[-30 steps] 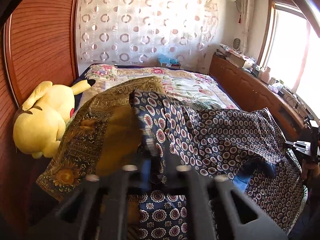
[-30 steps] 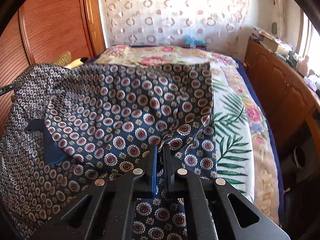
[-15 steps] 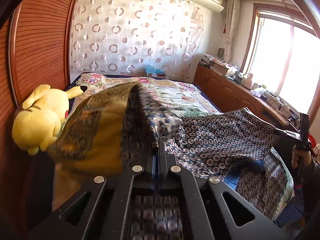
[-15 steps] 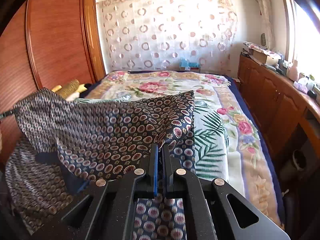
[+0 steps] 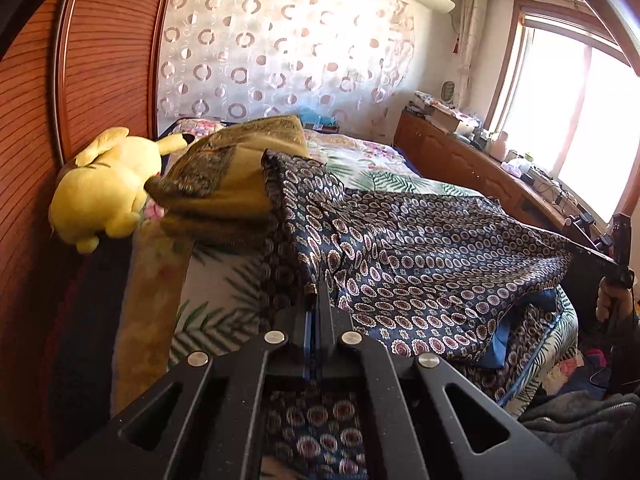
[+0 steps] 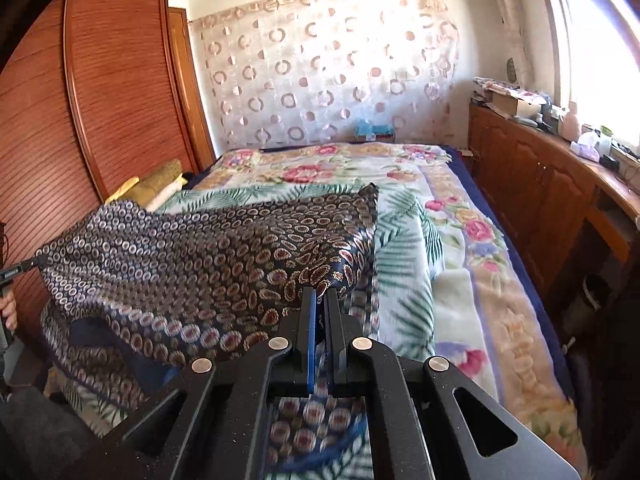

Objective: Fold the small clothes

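A dark blue garment (image 5: 420, 248) printed with round medallions is stretched between both grippers above the bed. My left gripper (image 5: 318, 292) is shut on one edge of it. My right gripper (image 6: 320, 300) is shut on the opposite edge, with the garment (image 6: 208, 256) spreading away to the left. In the left wrist view the right gripper (image 5: 600, 258) shows at the far right, held by a hand. The left gripper's tip (image 6: 18, 270) shows at the left edge of the right wrist view. Part of the cloth hangs down toward the bed's near edge.
The bed (image 6: 460, 248) carries a floral and palm-leaf blanket. A yellow plush toy (image 5: 108, 188) and an ochre patterned cloth (image 5: 232, 172) lie at the left, by a wooden wardrobe (image 6: 100, 100). A wooden sideboard (image 6: 552, 184) with small items runs under the window.
Both grippers have drawn back toward the foot of the bed with the garment. The cloth has slid off the ochre cloth and now lies flatter and more stretched between them.
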### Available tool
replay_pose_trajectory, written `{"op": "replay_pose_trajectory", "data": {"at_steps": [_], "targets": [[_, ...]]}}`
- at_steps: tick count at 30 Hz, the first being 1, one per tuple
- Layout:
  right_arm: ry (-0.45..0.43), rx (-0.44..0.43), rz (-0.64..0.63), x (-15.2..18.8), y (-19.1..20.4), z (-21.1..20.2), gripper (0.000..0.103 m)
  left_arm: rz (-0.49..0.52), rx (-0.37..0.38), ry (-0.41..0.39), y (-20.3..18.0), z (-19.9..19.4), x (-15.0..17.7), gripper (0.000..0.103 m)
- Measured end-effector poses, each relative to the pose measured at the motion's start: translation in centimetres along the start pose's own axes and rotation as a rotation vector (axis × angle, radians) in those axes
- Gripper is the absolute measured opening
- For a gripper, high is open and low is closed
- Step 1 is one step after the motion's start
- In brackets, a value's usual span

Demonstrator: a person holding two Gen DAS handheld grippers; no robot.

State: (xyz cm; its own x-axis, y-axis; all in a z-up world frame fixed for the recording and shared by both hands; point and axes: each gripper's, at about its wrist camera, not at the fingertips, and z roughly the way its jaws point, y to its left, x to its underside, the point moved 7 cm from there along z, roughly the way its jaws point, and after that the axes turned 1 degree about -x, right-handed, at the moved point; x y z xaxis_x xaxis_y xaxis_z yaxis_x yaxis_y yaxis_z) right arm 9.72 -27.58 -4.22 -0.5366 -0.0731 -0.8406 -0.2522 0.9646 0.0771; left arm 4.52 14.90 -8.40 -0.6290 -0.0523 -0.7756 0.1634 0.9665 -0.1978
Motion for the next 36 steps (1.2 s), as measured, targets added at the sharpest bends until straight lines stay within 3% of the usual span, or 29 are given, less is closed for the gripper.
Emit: {"op": "replay_pose_trajectory", "data": {"at_steps": [5,8,10,14,16,17,18,19,20,36], "targets": [[0.088,0.052,-0.02,1.8,-1.0,2.0,0.003,0.005,-0.028,0.053,0.4,1.6,1.6,0.001],[0.114,0.041,0.001,2.3,-1.2,3.0,0.003,-0.011,-0.027,0.067,0.6,2.2,2.3,0.002],[0.116,0.035,0.017,2.1,-1.3,3.3,0.003,-0.01,-0.041,0.061,0.7,2.2,2.3,0.008],[0.122,0.035,0.019,1.7,-1.2,3.4,0.007,0.018,-0.057,0.041,0.5,1.9,1.7,0.039],[0.123,0.038,0.015,1.6,-1.2,3.2,0.01,0.019,-0.05,0.031,0.3,1.8,1.4,0.048],[0.121,0.042,0.011,1.6,-1.1,2.9,0.013,0.017,-0.044,0.027,0.2,1.7,1.3,0.06],[0.117,0.054,0.009,1.6,-1.1,2.5,0.024,0.016,-0.041,0.021,0.2,1.7,1.2,0.075],[0.113,0.064,0.01,2.0,-0.9,1.7,0.033,0.015,-0.036,0.011,0.0,1.7,1.0,0.081],[0.11,0.066,0.01,2.0,-0.9,1.5,0.035,0.017,-0.032,0.006,-0.2,1.6,0.9,0.084],[0.208,0.079,0.002,5.0,-0.9,2.2,0.036,0.03,-0.046,0.027,-1.5,2.8,1.6,0.084]]}}
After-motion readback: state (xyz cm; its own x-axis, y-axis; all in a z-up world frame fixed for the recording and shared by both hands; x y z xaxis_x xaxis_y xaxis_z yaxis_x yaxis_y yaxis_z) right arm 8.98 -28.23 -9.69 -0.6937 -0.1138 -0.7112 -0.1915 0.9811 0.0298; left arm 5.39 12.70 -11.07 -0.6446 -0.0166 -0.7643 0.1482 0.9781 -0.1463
